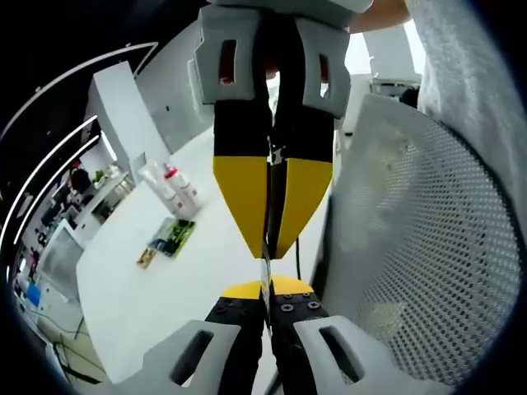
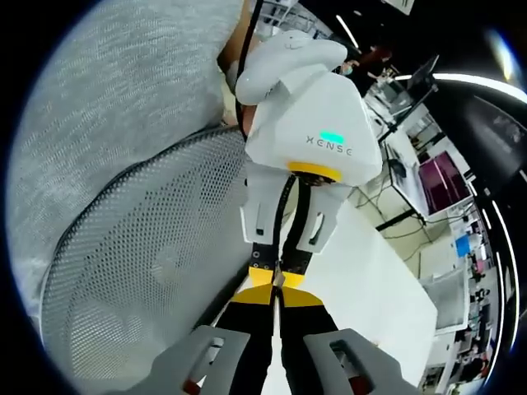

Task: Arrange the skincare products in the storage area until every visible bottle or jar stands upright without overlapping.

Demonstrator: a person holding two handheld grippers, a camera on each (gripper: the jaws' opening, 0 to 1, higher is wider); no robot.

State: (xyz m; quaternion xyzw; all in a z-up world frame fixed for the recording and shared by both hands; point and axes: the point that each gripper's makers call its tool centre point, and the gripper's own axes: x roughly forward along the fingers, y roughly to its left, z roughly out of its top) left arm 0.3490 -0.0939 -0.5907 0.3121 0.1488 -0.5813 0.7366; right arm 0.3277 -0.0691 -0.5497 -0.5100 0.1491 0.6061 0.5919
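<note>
The skincare bottles (image 1: 171,185) stand upright, far back on the white desk (image 1: 148,288), near a flat green packet (image 1: 170,238). The left hand-held gripper (image 1: 267,284) and right hand-held gripper (image 2: 278,290) meet tip to tip, each with jaws pressed together, beside a white mesh chair back (image 1: 412,247).

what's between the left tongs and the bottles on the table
In the left gripper view: bare white table and a green packet before the bottles.
</note>
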